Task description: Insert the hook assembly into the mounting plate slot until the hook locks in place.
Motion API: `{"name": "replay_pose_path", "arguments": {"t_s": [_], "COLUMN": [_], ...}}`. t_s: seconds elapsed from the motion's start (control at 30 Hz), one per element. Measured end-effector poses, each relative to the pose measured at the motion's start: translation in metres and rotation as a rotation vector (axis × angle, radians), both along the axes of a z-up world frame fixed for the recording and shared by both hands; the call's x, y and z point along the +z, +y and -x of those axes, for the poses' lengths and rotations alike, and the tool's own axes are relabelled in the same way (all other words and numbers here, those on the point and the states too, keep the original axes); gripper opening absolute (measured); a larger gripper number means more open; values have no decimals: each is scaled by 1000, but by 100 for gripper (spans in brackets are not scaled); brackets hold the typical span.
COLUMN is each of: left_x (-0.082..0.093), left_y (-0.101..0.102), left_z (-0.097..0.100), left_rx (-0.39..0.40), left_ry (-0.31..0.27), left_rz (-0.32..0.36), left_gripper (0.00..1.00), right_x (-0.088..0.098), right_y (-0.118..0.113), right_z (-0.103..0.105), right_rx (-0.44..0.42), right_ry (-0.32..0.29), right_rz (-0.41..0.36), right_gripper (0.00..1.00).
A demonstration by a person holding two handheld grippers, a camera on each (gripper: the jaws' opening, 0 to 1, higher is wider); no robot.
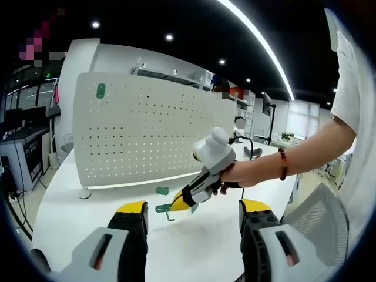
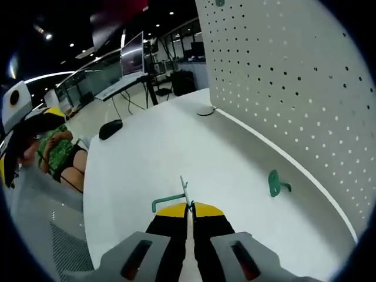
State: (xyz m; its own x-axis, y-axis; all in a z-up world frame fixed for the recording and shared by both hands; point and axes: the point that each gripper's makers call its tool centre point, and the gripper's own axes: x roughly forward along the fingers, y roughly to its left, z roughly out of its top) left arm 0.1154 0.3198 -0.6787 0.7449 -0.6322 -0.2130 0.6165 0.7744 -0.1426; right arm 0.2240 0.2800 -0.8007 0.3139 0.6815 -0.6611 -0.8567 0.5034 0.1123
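the right gripper [image 2: 189, 207] clenches a green hook [image 2: 170, 200] above the white surface [image 2: 147, 153], near the pegboard [image 2: 294, 76]; the left gripper [image 1: 192, 212] fingers stand released.

The pegboard [image 2: 294, 76] looks like matt white painted metal, punched with small holes. The table [image 2: 164, 153] is smooth white with a faint sheen. The green hook [image 2: 167, 201], at twelve o'clock from the right gripper [image 2: 189, 210], looks smooth and painted; a second hook [image 2: 275, 183] matches it. Gripper tips are glossy yellow, bodies grey plastic.
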Motion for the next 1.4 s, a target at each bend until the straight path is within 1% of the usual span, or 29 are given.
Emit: {"name": "replay_pose_path", "arguments": {"t_s": [0.03, 0.13, 0.27, 0.4, 0.5, 0.6, 0.7, 0.8, 0.93, 1.0, 1.03, 1.17, 1.2, 1.23, 1.37, 1.4], "left_x": [0, 2, 5, 6, 6, 4, 6, 4, 4, 1, 1, 3, 2, -1, -2, -3], "left_y": [-1, -5, -8, -13, -16, -21, -24, -29, -34, -35, -37, -42, -43, -44, -48, -48], "left_z": [1, 4, 7, 13, 16, 20, 24, 28, 30, 31, 31, 32, 32, 33, 33, 32], "left_rx": [-7, -12, -13, -17, -22, -26, -34, -55, -63, -67, -73, -77, -79, -84, -93, -94], "left_ry": [-3, -9, -16, -19, -23, -20, -25, -32, -39, -30, -38, -48, -45, -50, -51, -53], "left_rz": [-11, -25, -24, -38, -45, -56, -63, -106, -120, -148, -154, -147, -156, -189, -200, -219], "left_gripper": [64, 64, 64, 64, 63, 63, 63, 63, 64, 64, 64, 62, 60, 59, 59, 58], "right_x": [2, 5, 13, 21, 26, 26, 31, 36, 37, 39, 40, 46, 48, 49, 55, 57], "right_y": [0, -1, -4, -8, -12, -18, -22, -23, -28, -30, -31, -36, -37, -38, -42, -42], "right_z": [2, 10, 18, 24, 29, 33, 38, 45, 51, 55, 56, 63, 63, 64, 69, 70], "right_rx": [6, 0, -18, -58, -72, -87, -106, -102, -113, -120, -120, -112, -115, -118, -132, -133], "right_ry": [-16, -4, -24, 6, 7, 16, 20, 17, 25, 31, 31, 31, 32, 32, 66, 67], "right_rz": [2, 2, -3, -24, -27, -25, -47, -66, -62, -66, -66, -67, -67, -68, -83, -85], "right_gripper": [1, 1, 1, 1, 1, 1, 1, 1, 1, 1, 1, 1, 1, 1, 1, 1]}}
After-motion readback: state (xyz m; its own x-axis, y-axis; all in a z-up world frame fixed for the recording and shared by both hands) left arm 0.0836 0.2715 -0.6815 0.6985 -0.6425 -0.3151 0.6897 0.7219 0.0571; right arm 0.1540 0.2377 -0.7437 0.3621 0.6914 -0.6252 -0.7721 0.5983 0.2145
